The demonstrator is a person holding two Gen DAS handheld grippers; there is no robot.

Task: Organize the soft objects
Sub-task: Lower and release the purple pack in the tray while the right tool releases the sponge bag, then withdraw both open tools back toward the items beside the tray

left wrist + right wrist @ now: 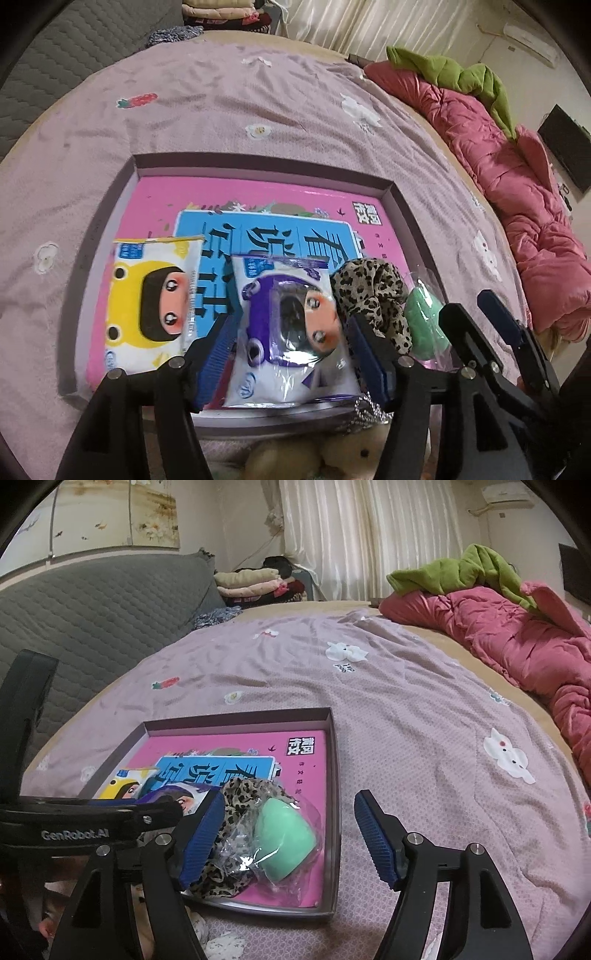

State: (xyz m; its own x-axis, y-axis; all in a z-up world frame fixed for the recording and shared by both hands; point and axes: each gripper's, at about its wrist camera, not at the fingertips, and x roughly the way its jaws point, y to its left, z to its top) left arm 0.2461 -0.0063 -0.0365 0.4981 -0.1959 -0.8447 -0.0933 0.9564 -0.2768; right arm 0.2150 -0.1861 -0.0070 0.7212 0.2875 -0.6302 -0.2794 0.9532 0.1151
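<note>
Purple tissue pack (pixel 284 332) between blue pads of left hand-held gripper (pixel 291 354), jaws around it, contact unclear, cannot tell if pinching. Pack lies in shallow box (pixel 406 206) on pink book (pixel 258 192). Yellow tissue pack (pixel 151 302) left of it; leopard scrunchie (pixel 373 295) and bagged green sponge (pixel 288 834) right. Right hand-held gripper (pixel 288 842) spread wide, holding nothing. Box on lilac bedsheet (pixel 406 709).

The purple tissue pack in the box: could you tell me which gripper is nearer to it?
Left. The left gripper straddles the purple tissue pack, open, while the right gripper sits open farther right, around the green sponge.
</note>
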